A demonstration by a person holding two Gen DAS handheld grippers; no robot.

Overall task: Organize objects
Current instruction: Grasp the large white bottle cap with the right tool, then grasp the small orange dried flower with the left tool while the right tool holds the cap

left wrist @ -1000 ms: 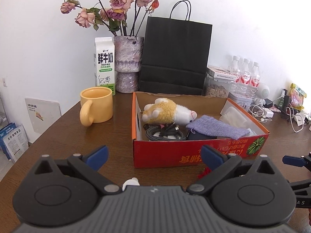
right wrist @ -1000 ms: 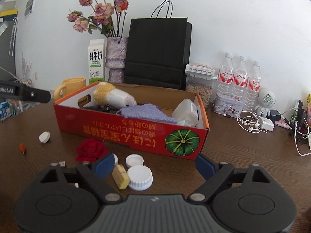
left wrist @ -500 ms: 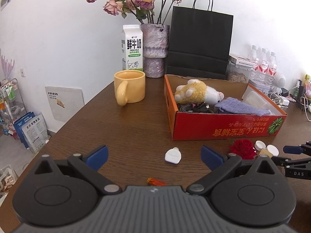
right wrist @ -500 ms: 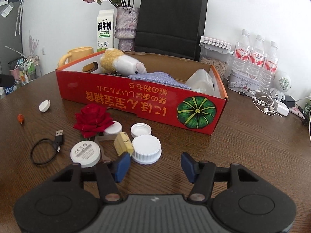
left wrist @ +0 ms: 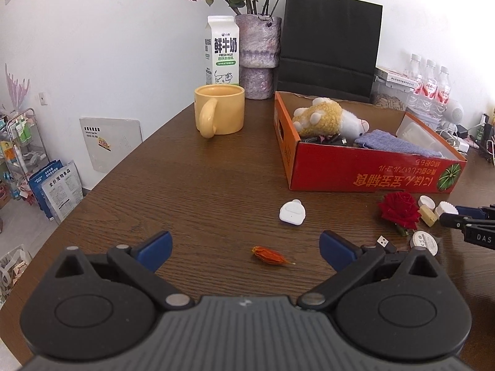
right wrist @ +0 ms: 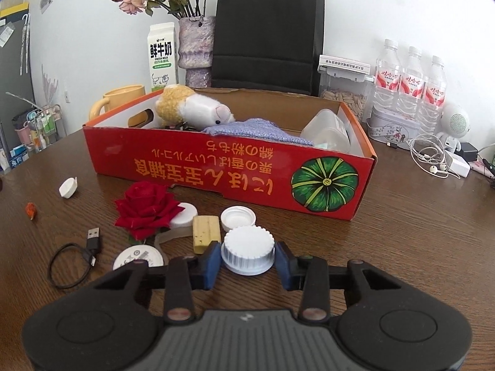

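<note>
Bracketing the ribbed white cap [right wrist: 248,249] with the right gripper [right wrist: 248,261]; left gripper [left wrist: 245,249] idle with jaws spread.

Left gripper held low and level over the table [left wrist: 185,185] near its left edge, fingers wide apart and grasping nothing, an orange dried bud [left wrist: 269,255] lying on the wood between the tips and a small white plug-shaped piece [left wrist: 292,212] just beyond. Right gripper likewise low and level, blue pads [right wrist: 212,262] closed against both sides of the ribbed cap, which sits on the table before the red box [right wrist: 229,170]'s front wall. Just left of the cap: yellow block [right wrist: 205,233], red rose [right wrist: 147,208], USB cable [right wrist: 74,262]. Plush toy [right wrist: 191,109] and blue cloth [right wrist: 256,128] lie inside the box.
</note>
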